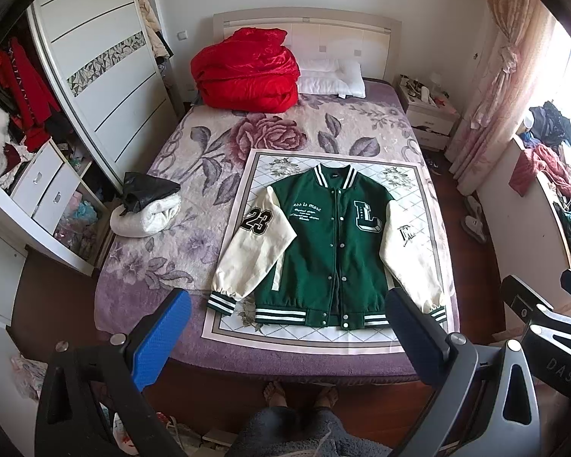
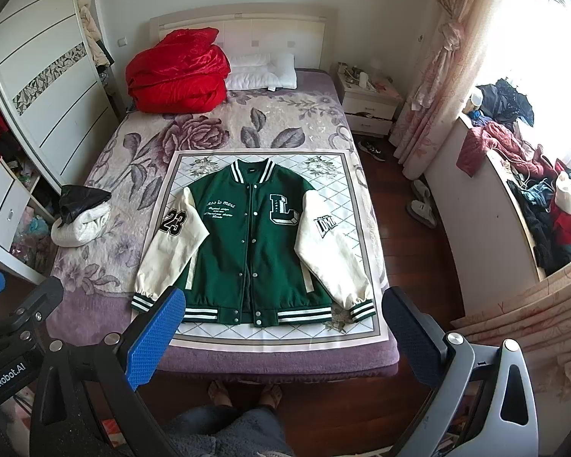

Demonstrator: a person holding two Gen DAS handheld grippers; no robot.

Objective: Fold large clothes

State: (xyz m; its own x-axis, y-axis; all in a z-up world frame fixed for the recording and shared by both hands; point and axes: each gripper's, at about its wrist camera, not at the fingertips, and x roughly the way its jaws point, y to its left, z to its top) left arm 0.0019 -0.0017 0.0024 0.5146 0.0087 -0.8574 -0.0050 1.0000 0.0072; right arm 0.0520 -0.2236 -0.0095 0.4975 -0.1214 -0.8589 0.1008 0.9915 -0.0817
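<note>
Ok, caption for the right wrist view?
Open right gripper above the bed's foot, green varsity jacket laid flat and snapped shut on a floral cloth.

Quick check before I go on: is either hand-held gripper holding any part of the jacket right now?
No. The left hand-held gripper and right hand-held gripper are both open and empty, above the bed's near edge; the jacket lies flat, untouched.

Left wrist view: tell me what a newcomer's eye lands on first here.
The green varsity jacket with cream sleeves grabs the eye first, spread flat and face up on a pale square cloth near the foot of the bed. Next comes the bright red quilt, bundled at the headboard beside a white pillow. Both the left gripper and the right gripper hang wide open above the near edge, holding nothing.
</note>
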